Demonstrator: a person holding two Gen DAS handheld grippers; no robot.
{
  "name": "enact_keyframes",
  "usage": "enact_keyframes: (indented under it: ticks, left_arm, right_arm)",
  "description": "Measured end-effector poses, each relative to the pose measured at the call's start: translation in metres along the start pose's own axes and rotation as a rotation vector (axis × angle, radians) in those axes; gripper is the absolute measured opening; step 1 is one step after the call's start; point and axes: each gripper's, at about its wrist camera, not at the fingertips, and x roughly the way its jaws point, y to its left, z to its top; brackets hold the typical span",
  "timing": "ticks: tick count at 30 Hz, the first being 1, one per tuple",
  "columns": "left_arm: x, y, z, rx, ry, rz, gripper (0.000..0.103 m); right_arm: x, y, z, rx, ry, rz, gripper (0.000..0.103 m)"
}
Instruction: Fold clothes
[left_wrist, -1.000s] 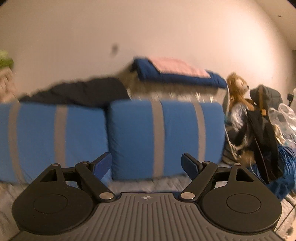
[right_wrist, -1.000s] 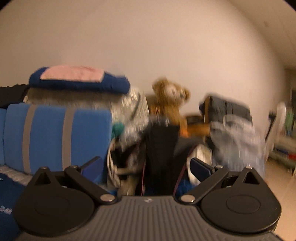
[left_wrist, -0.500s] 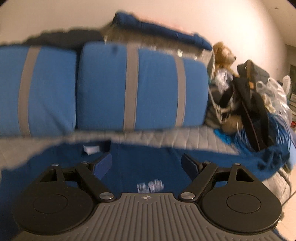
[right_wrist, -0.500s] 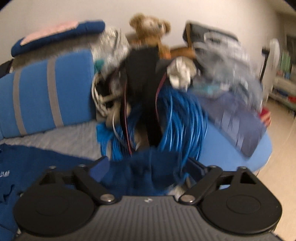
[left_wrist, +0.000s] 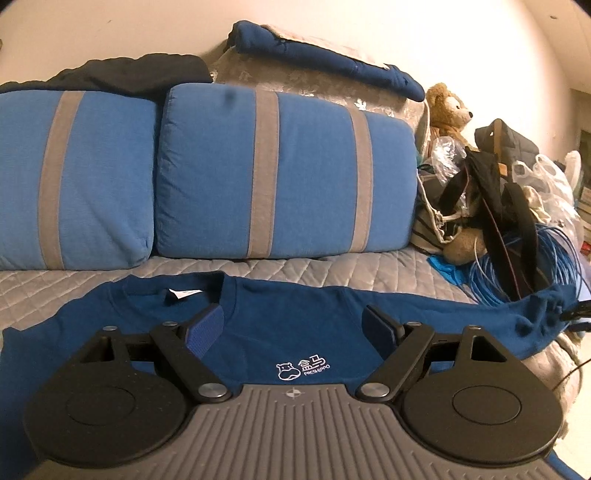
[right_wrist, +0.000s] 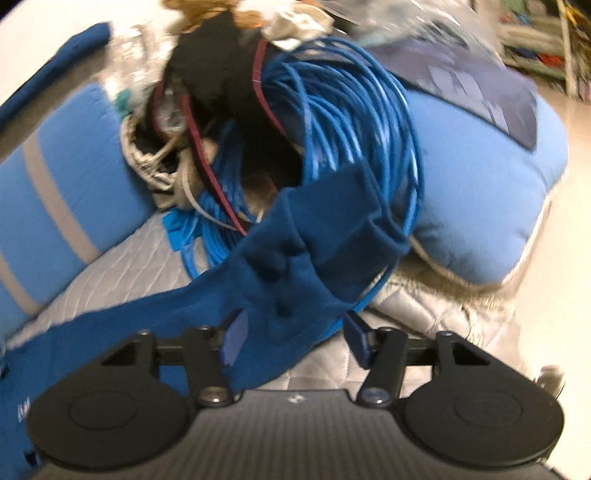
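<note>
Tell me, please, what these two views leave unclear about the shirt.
- Shirt hem: left wrist view, hidden behind the left gripper.
- Sleeve cuff: right wrist view, motion-blurred; contact with the cable coil unclear.
- Neck label: left wrist view, print too small.

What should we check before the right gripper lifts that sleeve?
1. Sleeve between the right gripper pads: ok, cloth lies in the gap as the jaws are closing.
2. Pads pressing on the cloth: cannot tell, the picture is blurred.
3. Sleeve end free of the blue cable: not ok, it lies on the coil.
4. Left gripper free: ok, jaws open over the shirt's chest, nothing gripped.
5. Shirt body flat on the grey cover: ok, collar and logo face up.
</note>
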Motion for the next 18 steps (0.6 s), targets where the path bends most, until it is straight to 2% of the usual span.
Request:
enact_keyframes:
  ticks: [6,8,11,18]
  left_arm:
    - [0.001,-0.002,0.0,0.011,0.0,-0.005,0.083]
    - [-0.001,-0.003,0.001,0.013,-0.011,-0.018,0.083]
    - [-0.004,-0.003,0.002,0.012,-0.037,-0.042,0.083]
    - [-0.001,-0.003,0.003,0.007,-0.026,-0.023,0.083]
  right_arm:
    - [0.018,-0.005,-0.002,0.104,-0.013,-0.064,0.039]
    - [0.02,-0.005,-0.003,0.118,-0.021,-0.091,0.023]
    - [0.015,-0.002,-0.007,0.119,-0.04,-0.108,0.012]
    - [-0.006,0.032,-0.007,-0.045,-0.106,-0.073,0.008]
